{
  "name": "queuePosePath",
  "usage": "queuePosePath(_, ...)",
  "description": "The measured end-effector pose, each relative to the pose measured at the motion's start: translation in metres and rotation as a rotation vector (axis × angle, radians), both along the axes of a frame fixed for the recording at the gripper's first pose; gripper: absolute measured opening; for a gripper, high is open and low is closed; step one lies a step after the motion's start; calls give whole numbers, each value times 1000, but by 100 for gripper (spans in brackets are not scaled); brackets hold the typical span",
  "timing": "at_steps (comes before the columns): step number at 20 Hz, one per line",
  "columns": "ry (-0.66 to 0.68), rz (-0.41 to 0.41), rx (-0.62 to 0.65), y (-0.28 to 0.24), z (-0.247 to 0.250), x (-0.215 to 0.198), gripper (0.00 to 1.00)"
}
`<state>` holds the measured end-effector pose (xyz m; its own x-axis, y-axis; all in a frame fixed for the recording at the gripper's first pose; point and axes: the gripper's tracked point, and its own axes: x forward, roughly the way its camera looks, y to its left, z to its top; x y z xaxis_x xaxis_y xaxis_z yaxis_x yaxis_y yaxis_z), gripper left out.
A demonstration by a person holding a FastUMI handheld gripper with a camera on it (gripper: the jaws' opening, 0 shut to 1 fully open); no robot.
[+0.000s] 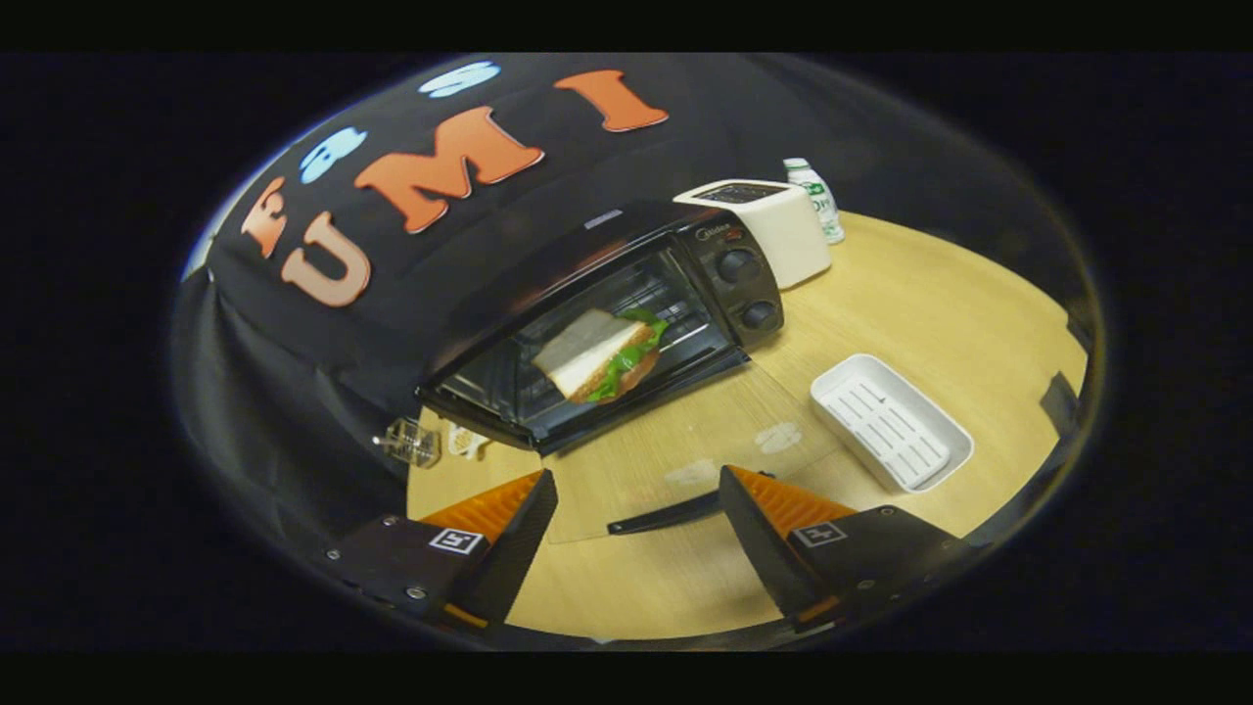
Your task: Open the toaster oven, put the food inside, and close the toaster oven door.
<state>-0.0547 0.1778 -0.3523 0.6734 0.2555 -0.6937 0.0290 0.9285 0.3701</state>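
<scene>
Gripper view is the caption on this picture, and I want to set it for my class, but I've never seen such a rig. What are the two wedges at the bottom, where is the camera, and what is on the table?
The camera rides on a hand-held gripper and looks forward along its jaws; the two wedges are its fingers. They stand apart, open, holding nothing.

Beyond them, on a wooden table, sits a black toaster oven. Its glass door lies folded down flat towards the fingers. A sandwich is already inside.

Beside the oven lies an empty white tray. Behind it stand a white toaster and a small bottle.
</scene>
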Motion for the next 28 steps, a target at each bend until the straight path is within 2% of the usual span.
queuePosePath(7, -9, 176, -283, -12, -42, -29, 99)
queuePosePath(11, 23, 259, -350, -7, -74, -36, 99)
queuePosePath(19, 44, 251, -376, -5, -102, -23, 99)
queuePosePath(22, 29, 259, -352, 0, -97, -22, 99)
queuePosePath(25, 29, 209, -320, -8, -88, -16, 100)
queuePosePath(28, 11, 215, -293, -10, -81, -12, 100)
